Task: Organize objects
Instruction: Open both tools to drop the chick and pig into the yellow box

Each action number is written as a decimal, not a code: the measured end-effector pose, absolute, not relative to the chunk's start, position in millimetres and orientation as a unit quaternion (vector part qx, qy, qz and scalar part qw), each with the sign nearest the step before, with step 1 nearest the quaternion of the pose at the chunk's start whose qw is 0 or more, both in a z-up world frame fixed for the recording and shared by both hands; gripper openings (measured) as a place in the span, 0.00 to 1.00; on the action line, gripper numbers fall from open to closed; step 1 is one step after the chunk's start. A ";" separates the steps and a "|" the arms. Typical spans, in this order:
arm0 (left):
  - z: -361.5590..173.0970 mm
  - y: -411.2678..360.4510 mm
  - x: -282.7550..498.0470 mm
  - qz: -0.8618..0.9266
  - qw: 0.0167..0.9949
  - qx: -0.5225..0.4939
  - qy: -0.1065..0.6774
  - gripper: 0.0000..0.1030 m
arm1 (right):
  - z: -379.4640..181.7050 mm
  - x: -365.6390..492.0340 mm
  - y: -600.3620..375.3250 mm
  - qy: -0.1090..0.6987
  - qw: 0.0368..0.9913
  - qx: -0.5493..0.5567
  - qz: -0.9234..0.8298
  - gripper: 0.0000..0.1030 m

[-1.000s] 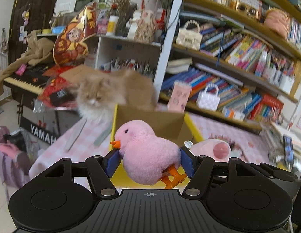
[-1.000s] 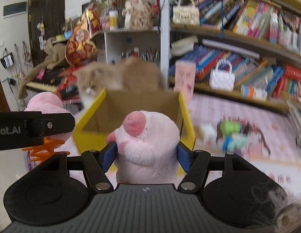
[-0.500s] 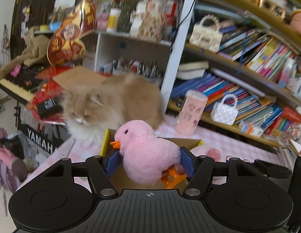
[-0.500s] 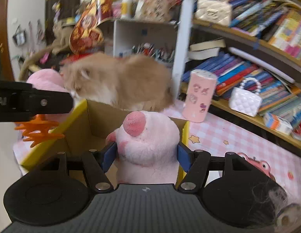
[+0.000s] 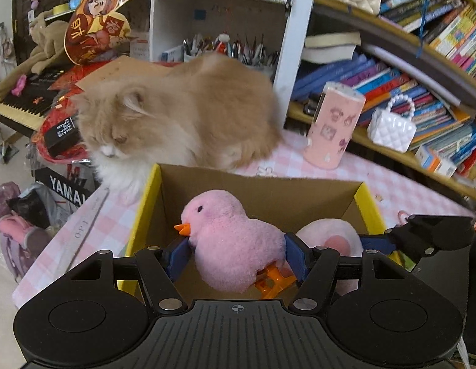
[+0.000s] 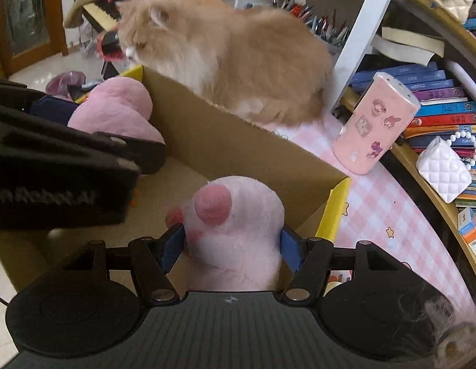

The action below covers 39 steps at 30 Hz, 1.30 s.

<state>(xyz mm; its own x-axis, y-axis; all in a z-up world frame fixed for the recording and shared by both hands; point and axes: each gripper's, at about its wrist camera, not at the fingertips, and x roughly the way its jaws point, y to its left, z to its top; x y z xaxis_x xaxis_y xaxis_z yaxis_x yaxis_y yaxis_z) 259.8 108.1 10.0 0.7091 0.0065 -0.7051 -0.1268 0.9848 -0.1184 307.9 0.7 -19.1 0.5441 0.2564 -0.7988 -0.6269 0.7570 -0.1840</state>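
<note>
Left wrist view: left gripper [image 5: 236,253] clamped on pink chick plush [image 5: 235,243], lower centre, now over open cardboard box [image 5: 268,196]; earlier short of it. Right gripper [image 6: 230,244] pinching pink pig plush [image 6: 238,230] likewise. Release next, probably; cat [image 5: 182,113] behind far wall

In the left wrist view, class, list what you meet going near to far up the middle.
Left gripper → pink chick toy → cardboard box → cat → pen holder on the shelf.
</note>
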 end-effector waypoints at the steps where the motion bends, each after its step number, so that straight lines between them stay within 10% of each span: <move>1: 8.3 107.3 262.6 0.037 0.920 -0.079 0.383 0.64 | -20.9 309.0 0.9 0.403 0.846 -0.232 0.260 0.62; 5: 3.9 105.2 264.8 0.043 0.917 -0.075 0.388 0.65 | -24.2 311.7 2.3 0.414 0.842 -0.227 0.261 0.63; 8: 9.7 105.2 260.9 0.045 0.922 -0.077 0.378 0.85 | -20.0 307.0 3.0 0.399 0.850 -0.229 0.257 0.71; 39: 53.9 147.9 66.2 0.034 0.950 -0.119 0.287 0.92 | 41.1 93.6 -29.7 0.265 0.951 -0.099 0.127 0.84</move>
